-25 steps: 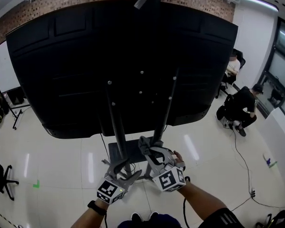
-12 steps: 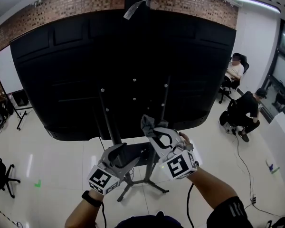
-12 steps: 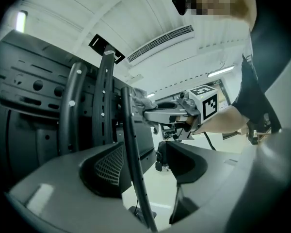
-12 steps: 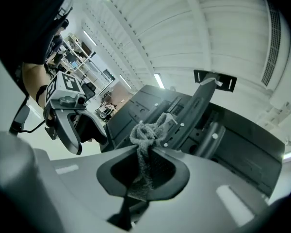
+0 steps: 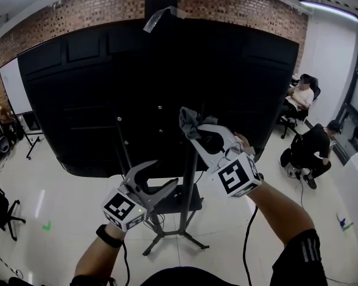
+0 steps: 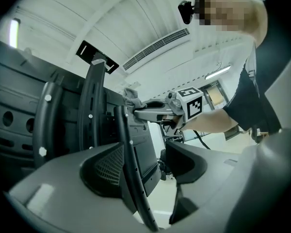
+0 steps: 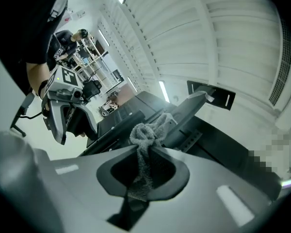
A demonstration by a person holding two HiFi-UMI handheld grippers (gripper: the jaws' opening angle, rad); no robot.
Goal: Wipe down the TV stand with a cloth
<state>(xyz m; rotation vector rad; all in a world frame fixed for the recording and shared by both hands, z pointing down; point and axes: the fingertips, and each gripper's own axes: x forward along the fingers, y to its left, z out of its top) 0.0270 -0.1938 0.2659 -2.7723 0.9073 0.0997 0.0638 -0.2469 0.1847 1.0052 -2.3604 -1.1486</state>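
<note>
Seen from behind a large black TV [image 5: 107,88] on its wheeled TV stand [image 5: 187,186], the right gripper [image 5: 195,131] is clamped on a bunched grey cloth [image 5: 189,120], held high against the upper part of one of the stand's uprights. The left gripper [image 5: 162,182] sits lower, jaws apart and gripping nothing, with a dark stand upright [image 6: 131,169] crossing the gap between them.

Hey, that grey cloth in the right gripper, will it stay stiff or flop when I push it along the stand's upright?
Probably floppy: the cloth bunches in soft folds beyond the right gripper's shut jaws and trails limp behind them. It looks light, since one pinch carries the whole wad. Its looped, towel-like surface should drag on the upright rather than slip.
</note>
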